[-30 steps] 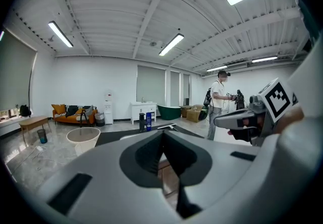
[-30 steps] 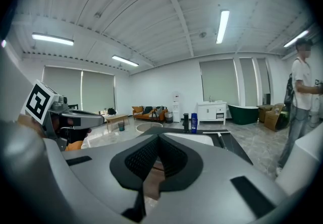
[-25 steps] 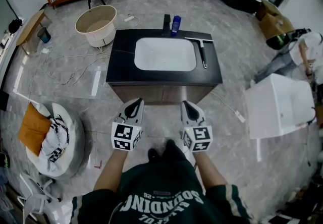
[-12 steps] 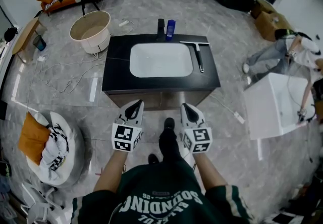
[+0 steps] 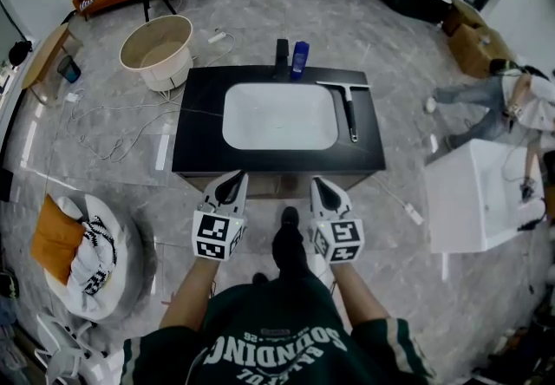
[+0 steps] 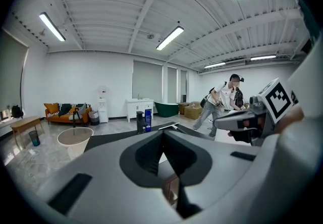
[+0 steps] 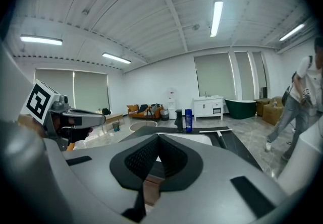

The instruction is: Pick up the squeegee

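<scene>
Left gripper (image 5: 230,184) and right gripper (image 5: 323,185) both closed, empty. Squeegee (image 5: 349,107) right of sink (image 5: 279,116): probably light, rigid. Grab black handle mid-length.

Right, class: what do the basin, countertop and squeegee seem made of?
Basin: smooth white, faint sheen, probably glazed ceramic. Countertop: flat uniform black, perhaps stone or laminate; unclear. Squeegee: dark handle, likely plastic; pale crossbar, maybe metal.

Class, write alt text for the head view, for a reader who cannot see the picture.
A squeegee lies on a black vanity top, right of its white basin. Nearer the camera, a person holds the left tongs and right tongs, both shut and empty, short of the vanity.
</scene>
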Tool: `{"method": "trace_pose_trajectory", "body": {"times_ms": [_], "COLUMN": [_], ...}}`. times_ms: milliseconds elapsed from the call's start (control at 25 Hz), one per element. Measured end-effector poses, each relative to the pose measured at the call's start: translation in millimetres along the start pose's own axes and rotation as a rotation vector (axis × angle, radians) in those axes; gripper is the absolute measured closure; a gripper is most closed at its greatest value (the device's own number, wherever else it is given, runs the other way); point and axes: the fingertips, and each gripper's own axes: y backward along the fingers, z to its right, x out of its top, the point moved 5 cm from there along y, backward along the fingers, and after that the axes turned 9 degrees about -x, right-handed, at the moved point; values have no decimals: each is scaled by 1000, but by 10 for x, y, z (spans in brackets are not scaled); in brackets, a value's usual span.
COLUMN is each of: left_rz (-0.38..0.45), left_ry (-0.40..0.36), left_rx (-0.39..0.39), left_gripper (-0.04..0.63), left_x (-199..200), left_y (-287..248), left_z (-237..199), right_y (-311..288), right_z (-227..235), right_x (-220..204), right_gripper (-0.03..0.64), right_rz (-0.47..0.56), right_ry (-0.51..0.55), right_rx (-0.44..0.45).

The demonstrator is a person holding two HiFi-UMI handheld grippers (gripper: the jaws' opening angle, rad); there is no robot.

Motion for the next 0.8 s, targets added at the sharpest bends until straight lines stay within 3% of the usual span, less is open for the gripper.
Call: {"method": "trace_pose_trajectory", "body": {"times_ms": [800], "left_rz": [-49], "left_ry": [54], "left_rx": [39], "left_gripper": [594], "left_x": [572], "left_y": [-1847], "left_z": [-792], "right_y": [-1859], "right_z": [966], "right_x": [629], "right_gripper": [617], "right_rz": [-54], "right_ry": [2], "right_rx": [84]}}
